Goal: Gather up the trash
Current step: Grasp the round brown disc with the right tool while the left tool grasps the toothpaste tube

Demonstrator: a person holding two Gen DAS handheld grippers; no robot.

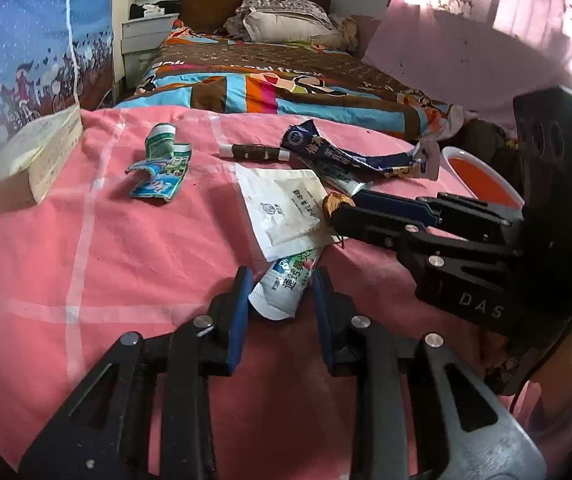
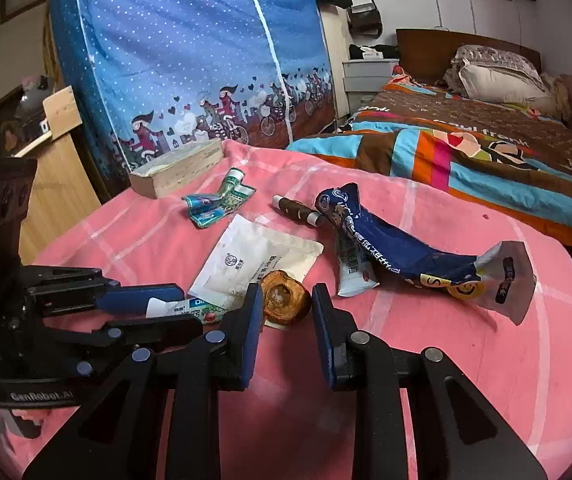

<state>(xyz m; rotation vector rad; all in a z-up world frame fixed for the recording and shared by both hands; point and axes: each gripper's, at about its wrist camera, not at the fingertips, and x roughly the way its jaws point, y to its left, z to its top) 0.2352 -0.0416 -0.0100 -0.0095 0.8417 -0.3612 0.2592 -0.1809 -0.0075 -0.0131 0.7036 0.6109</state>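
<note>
Left gripper (image 1: 281, 294) stands partly open around the crumpled white-and-green plastic tube (image 1: 286, 286), whose long axis runs away along the 2 fingers. Right gripper (image 2: 288, 310), open, frames the brown pastry piece (image 2: 284, 297) near the pink cloth's (image 1: 85, 240) front edge.

book (image 2: 177, 174) | pillow (image 1: 286, 24) | blue wardrobe (image 2: 189, 60) | pink cloth (image 1: 105, 260)

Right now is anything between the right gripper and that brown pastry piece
Nothing visible. The right gripper is open, and the brown pastry piece sits at the mouth of its fingers, resting on the white packet.
</note>
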